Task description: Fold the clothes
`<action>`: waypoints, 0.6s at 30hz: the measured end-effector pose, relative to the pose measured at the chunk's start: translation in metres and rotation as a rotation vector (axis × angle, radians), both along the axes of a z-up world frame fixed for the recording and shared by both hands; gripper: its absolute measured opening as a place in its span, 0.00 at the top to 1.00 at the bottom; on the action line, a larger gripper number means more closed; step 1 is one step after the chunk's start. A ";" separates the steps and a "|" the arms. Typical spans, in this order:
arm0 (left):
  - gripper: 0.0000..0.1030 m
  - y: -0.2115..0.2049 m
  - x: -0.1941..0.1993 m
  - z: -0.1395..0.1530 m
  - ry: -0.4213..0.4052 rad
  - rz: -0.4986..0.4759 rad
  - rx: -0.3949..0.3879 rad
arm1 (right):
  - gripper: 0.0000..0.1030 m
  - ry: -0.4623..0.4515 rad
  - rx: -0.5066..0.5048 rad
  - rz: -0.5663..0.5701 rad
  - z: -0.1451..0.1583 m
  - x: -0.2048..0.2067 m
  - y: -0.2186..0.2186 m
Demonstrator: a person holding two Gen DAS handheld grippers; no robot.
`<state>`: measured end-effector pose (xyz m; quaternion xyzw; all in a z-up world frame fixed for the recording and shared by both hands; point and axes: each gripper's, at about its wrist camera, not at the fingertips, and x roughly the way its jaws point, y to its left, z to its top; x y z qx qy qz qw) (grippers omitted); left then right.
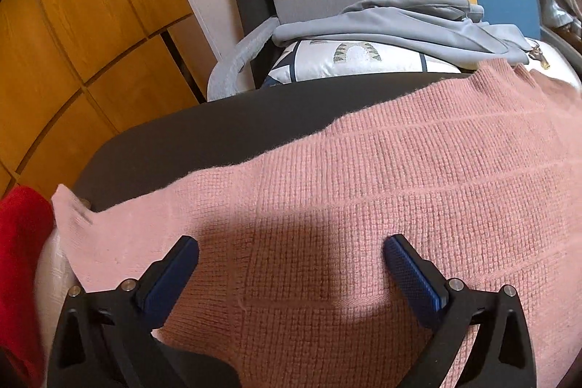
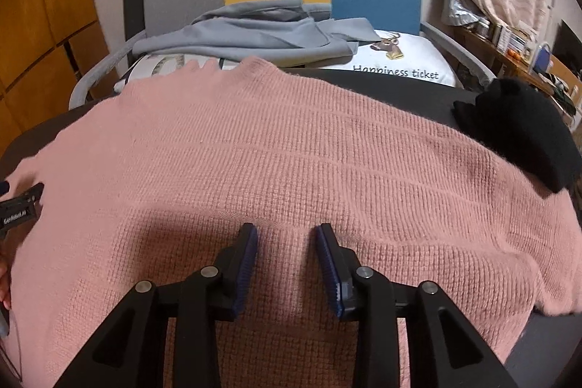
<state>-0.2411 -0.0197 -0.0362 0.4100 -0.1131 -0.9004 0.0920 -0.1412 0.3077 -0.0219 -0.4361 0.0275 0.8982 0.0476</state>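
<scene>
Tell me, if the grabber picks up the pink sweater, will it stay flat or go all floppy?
Probably floppy: the pink sweater is a soft, loose knit that already droops over the dark table at its edge. It likely won't slip, since the yarn looks fuzzy and the right gripper has ridged blue pads. It looks thick, so perhaps a bit heavy for clothing.

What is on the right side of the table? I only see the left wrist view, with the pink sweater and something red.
Observer: A black fuzzy garment lies at the table's right edge, overlapping the pink sweater.
Operator: Is there writing on the cushion on the chair?
Observer: Yes, the white cushion reads "Happiness ticket" under a deer picture.
Operator: Is the other hand-held gripper holding anything?
Observer: No. The right hand-held gripper hangs over the sweater, its jaws partly apart with nothing between them.
</scene>
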 end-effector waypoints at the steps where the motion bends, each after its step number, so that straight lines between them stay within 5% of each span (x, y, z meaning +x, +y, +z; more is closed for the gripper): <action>1: 0.00 0.000 0.000 0.000 -0.001 0.001 -0.001 | 0.66 -0.010 0.008 0.024 0.002 -0.002 0.000; 4: 0.00 0.004 0.000 0.002 -0.004 0.003 -0.024 | 0.66 0.013 0.011 0.099 0.015 -0.018 0.003; 11: 0.00 0.048 -0.023 0.036 0.090 -0.178 -0.121 | 0.66 0.068 -0.038 0.178 0.042 -0.093 0.022; 18: 0.00 0.070 -0.137 0.042 -0.132 -0.143 0.116 | 0.66 -0.016 -0.300 0.122 0.038 -0.190 0.053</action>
